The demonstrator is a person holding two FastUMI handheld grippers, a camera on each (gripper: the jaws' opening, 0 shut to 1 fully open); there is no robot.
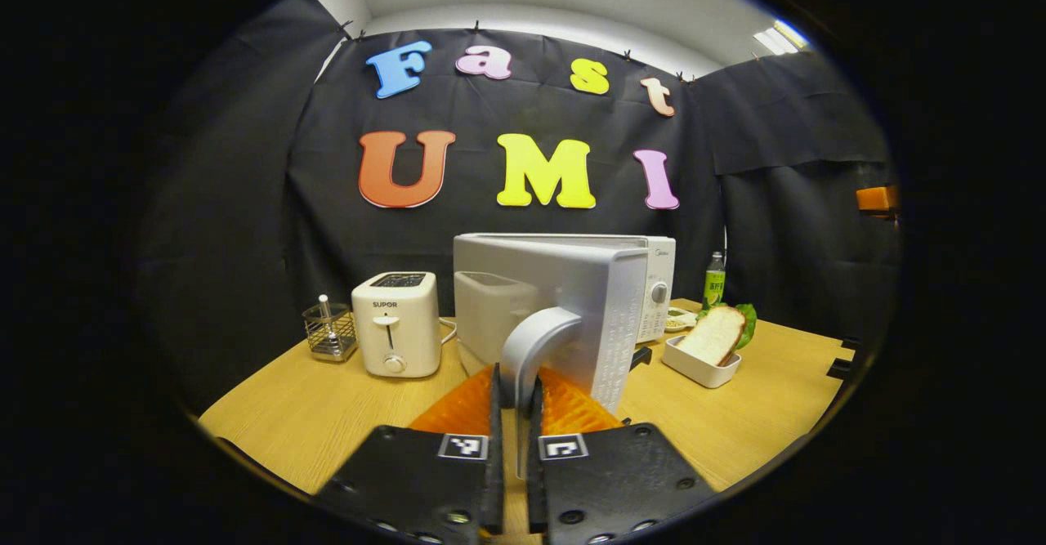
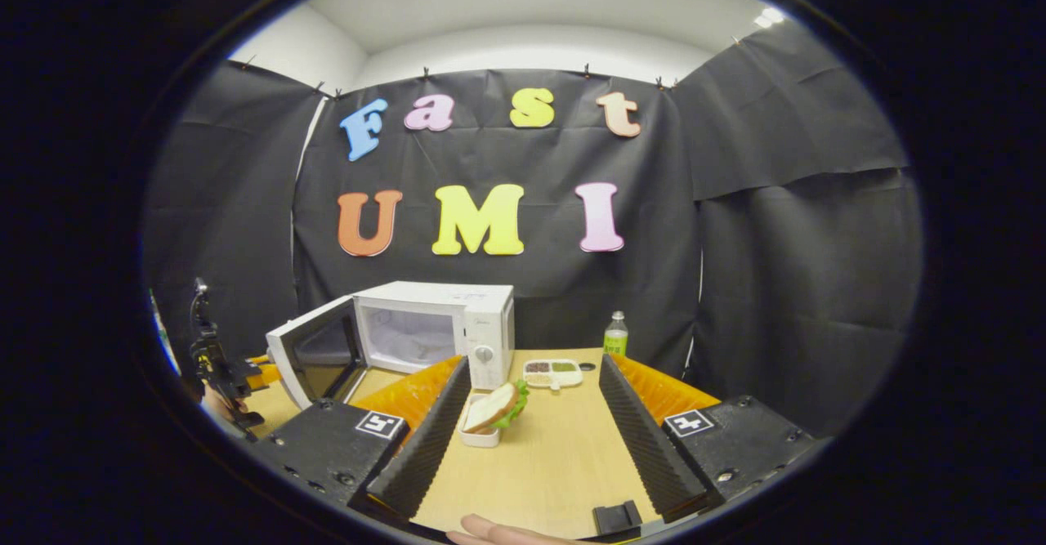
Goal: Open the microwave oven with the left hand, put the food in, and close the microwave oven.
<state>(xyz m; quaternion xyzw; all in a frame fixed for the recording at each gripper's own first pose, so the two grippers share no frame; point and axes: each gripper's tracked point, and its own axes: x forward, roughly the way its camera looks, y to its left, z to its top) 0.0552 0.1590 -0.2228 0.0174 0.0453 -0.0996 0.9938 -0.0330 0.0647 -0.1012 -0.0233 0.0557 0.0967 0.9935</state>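
We clamp the left hand-held gripper on the door handle to swing the microwave open; the right hand-held gripper gapes wide toward the sandwich on the bench.

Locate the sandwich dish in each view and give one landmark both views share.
Left gripper view: the sandwich dish sits right of centre on the table, just right of the open microwave door.
Right gripper view: the sandwich dish sits low at centre, between the right tool's fingers, in front of the microwave.
Shared landmark: the green bottle, behind the dish in both.
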